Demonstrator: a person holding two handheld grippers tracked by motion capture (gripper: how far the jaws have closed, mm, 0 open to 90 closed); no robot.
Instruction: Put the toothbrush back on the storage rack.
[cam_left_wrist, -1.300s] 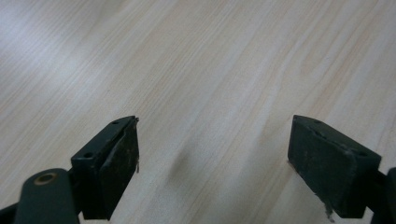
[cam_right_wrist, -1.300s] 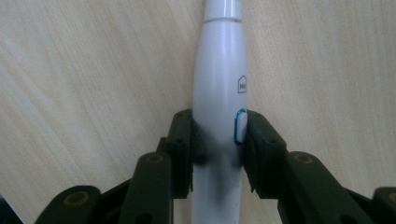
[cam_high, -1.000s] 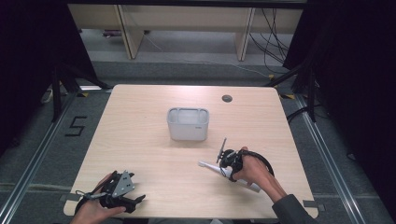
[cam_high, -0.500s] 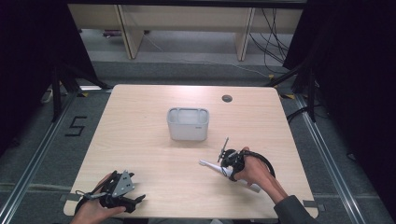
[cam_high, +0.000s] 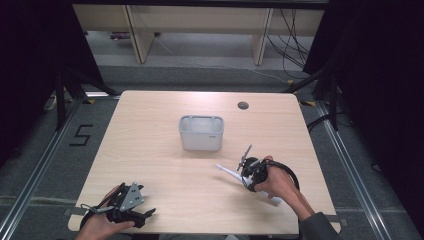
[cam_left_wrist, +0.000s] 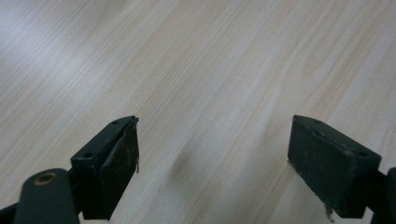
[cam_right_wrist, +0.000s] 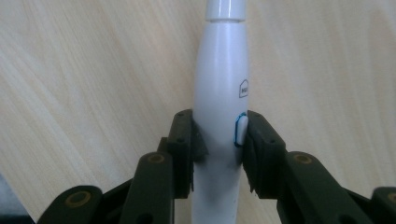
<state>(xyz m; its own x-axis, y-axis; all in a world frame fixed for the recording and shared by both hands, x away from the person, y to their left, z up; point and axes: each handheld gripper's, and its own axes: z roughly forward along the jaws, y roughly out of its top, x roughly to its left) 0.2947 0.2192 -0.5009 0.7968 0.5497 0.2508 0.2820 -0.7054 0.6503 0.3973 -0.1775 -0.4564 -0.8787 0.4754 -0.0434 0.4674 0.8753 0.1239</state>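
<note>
A white electric-toothbrush-like handle with a small blue-rimmed button is clamped between the jaws of my right gripper. From the high view that gripper is at the front right of the table, and the white handle lies low over the wood with its thin end pointing left toward the middle. At the front left edge my left gripper is held in a hand. Its jaws stand wide apart over bare wood with nothing between them.
A grey-white open bin stands at the middle of the light wooden table, behind and left of the right gripper. A round cable hole is at the back right. Shelving legs and cables lie on the floor beyond.
</note>
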